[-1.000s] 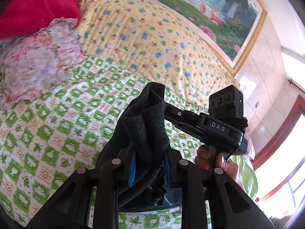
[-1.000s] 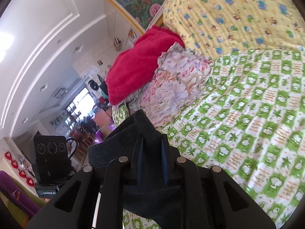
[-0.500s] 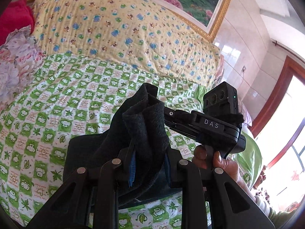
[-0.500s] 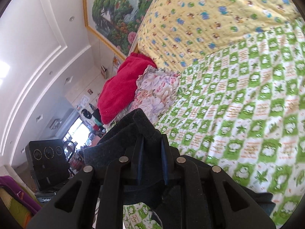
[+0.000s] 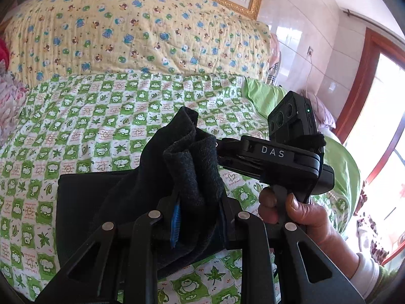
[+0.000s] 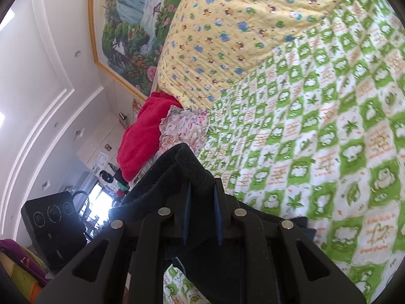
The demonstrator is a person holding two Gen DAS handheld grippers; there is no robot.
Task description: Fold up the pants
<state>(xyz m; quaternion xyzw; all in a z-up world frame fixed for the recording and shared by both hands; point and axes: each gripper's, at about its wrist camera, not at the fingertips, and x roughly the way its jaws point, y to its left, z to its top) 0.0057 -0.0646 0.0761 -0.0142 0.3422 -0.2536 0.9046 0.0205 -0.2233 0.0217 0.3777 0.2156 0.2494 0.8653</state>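
Green-checked bedspread (image 5: 101, 131) now carries more of the dark pants (image 5: 106, 202) as I lower them, left gripper (image 5: 198, 217) and right gripper (image 6: 201, 210) both clamped on bunched cloth, folding over.

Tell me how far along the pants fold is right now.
Mid-fold. Done: part of the dark pants already lies flat on the green checked bedspread. In hand: the left gripper and right gripper each pinch a bunched edge, lifted above that flat part. Left: lay the held end down, release, smooth; any further folds remain.
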